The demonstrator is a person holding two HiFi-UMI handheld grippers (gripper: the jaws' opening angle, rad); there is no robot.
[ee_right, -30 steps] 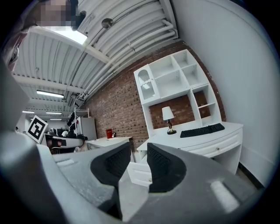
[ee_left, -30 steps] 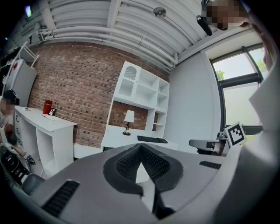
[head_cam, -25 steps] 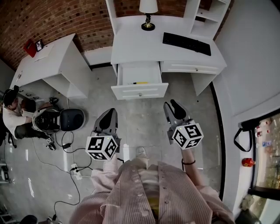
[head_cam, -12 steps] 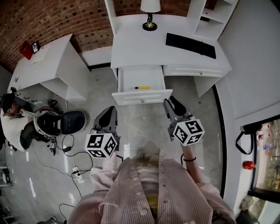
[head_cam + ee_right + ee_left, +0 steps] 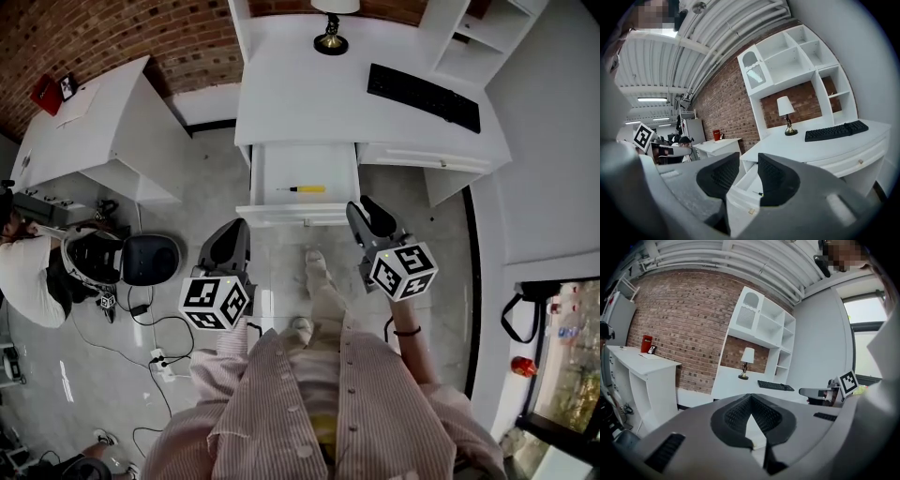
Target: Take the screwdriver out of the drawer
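Both grippers had closed in on the open white drawer (image 5: 272, 169) since a second earlier, and the person's shoe (image 5: 315, 263) had stepped forward between them. Drawer hung pulled out from the white desk tabletop (image 5: 291, 94), at 12 o'clock from the person. Yellow-handled screwdriver (image 5: 304, 189) lay inside on the drawer floor, crosswise, handle toward 3 o'clock, untouched by either gripper. Left gripper (image 5: 230, 246) was held at 7 o'clock of the drawer front, clear of it. In the left gripper view its jaw tips met, closed on nothing (image 5: 750, 396). Right gripper (image 5: 368, 217) sat at 5 o'clock of the drawer, just beside its front corner. In the right gripper view its jaws stood slightly apart and empty (image 5: 749, 169), with the drawer seen through the gap. Black keyboard (image 5: 424, 97) lay at 2 o'clock on the tabletop, and a white-shaded lamp with brass base (image 5: 331, 39) stood at 12 o'clock. A seated person (image 5: 23, 281) was at 9 o'clock on the floor side.
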